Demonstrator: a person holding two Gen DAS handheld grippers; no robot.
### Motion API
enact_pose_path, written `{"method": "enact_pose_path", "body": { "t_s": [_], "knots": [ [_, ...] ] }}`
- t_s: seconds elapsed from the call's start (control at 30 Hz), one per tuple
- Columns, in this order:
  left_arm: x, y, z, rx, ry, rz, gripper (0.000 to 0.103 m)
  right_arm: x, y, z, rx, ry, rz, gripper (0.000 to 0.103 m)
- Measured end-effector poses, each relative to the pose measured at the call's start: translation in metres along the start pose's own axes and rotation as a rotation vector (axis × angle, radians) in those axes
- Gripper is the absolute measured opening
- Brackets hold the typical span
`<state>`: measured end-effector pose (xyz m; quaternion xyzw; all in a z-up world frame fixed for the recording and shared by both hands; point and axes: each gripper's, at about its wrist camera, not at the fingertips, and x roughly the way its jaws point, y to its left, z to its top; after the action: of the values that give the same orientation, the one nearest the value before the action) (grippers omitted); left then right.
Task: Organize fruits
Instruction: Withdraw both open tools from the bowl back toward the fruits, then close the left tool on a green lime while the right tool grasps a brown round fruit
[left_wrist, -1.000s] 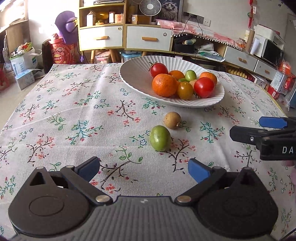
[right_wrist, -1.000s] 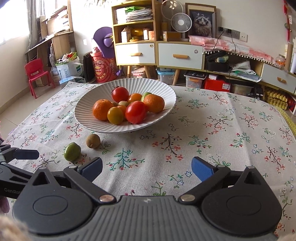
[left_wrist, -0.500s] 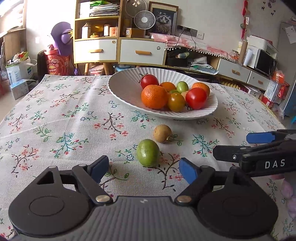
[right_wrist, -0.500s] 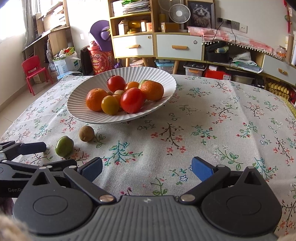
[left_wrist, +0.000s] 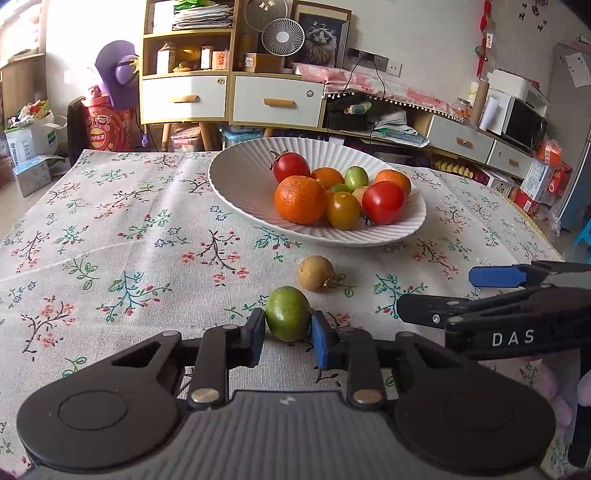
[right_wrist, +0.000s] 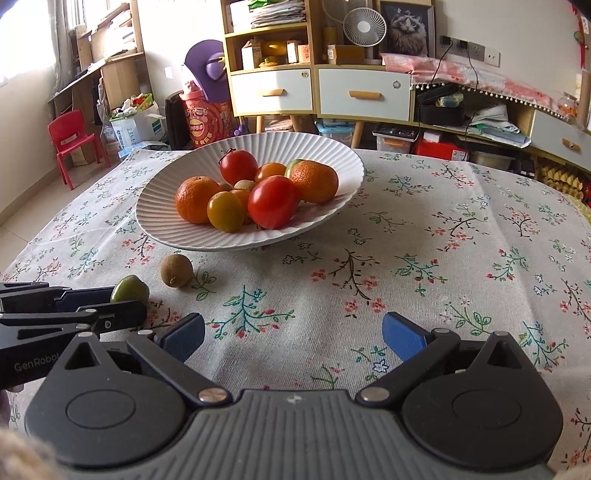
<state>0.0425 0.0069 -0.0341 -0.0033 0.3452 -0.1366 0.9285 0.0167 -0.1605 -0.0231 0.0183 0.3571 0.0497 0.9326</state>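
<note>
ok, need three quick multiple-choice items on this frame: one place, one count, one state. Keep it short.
1. Where does the small brown round fruit lie?
A. in the bowl
B. on the tablecloth, in front of the bowl
C. on the floor

2. How many red tomatoes are in the white ribbed bowl?
A. two
B. four
C. none

3. What sits between the left hand-held gripper pads?
A. nothing
B. an orange
C. the green round fruit

Key: 1 B, it rests on the floral cloth near the rim. 2 A, two red ones show. 3 C, the closing jaws flank it.
</note>
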Motion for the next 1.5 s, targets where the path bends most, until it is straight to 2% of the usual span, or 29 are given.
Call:
{"method": "enact_pose_path", "body": {
  "t_s": [0.27,0.47,0.63,0.87,0.93,1.27,1.43,1.5],
  "knots": [
    [-0.007,0.009,0.001,-0.02,0.051,0.016,0.032,0.005,0.011,0.0,-0.029,-0.02,0.049,0.1],
    [-0.012,0.023,-0.001,-0.048,0.072,0.02,0.032,0.006,0.019,0.002,-0.047,-0.037,0.073,0.09],
    [-0.016,0.033,-0.002,-0.073,0.082,0.018,0.032,0.012,0.031,0.003,-0.087,-0.034,0.097,0.076],
    [-0.019,0.039,-0.003,-0.089,0.089,0.008,0.032,0.02,0.047,0.005,-0.095,-0.062,0.093,0.063],
    [-0.018,0.04,-0.003,-0.091,0.09,0.006,0.032,0.021,0.05,0.007,-0.105,-0.063,0.096,0.054],
    [-0.018,0.038,-0.003,-0.092,0.097,-0.005,0.032,0.027,0.057,0.012,-0.135,-0.062,0.114,0.038],
    [-0.016,0.037,-0.002,-0.088,0.098,-0.007,0.032,0.028,0.059,0.014,-0.146,-0.065,0.115,0.023],
    [-0.016,0.037,-0.002,-0.087,0.096,-0.006,0.032,0.028,0.058,0.014,-0.143,-0.062,0.119,0.023]
  ]
}}
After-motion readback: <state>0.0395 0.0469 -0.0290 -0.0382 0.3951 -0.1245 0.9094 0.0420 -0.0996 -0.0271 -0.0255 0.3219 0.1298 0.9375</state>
